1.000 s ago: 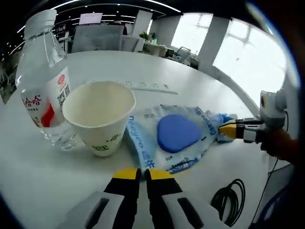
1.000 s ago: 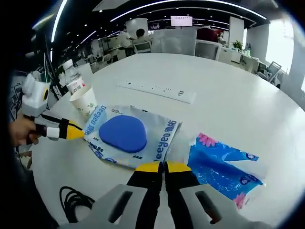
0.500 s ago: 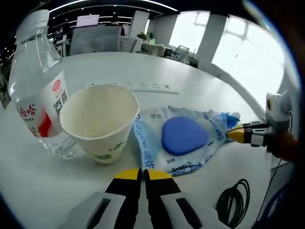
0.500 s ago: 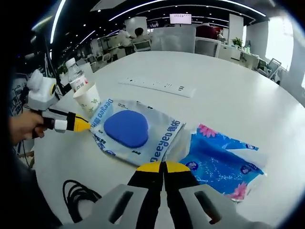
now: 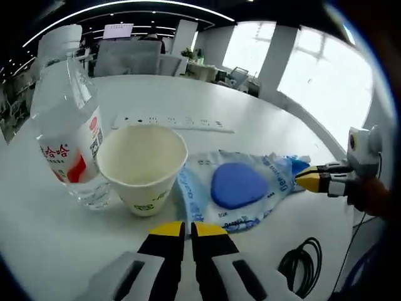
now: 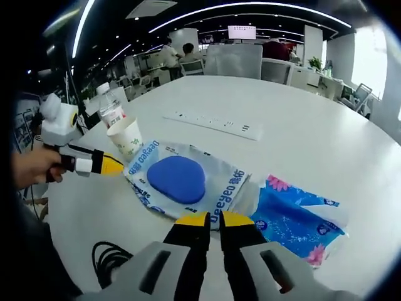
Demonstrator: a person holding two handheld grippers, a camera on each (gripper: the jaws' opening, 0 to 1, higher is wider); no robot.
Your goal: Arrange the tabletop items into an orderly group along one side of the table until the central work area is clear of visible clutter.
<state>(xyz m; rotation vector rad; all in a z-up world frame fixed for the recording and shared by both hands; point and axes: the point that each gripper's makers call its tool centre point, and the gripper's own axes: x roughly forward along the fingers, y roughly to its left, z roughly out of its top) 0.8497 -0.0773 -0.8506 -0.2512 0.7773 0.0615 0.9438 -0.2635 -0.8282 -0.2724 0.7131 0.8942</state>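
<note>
Both my left gripper (image 5: 186, 229) and right gripper (image 6: 214, 219) are closed and empty at the wipes pack (image 6: 182, 182) beside the paper cup (image 5: 143, 164) mid-worktop, so next I judge one must open to grasp it.

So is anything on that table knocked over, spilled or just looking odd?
Nothing is spilled or tipped: the water bottle and paper cup stand upright. The untidy parts are the wipes packet and the blue tissue pack, lying crumpled and askew mid-table, the packet's edge overlapping the tissue pack.
</note>
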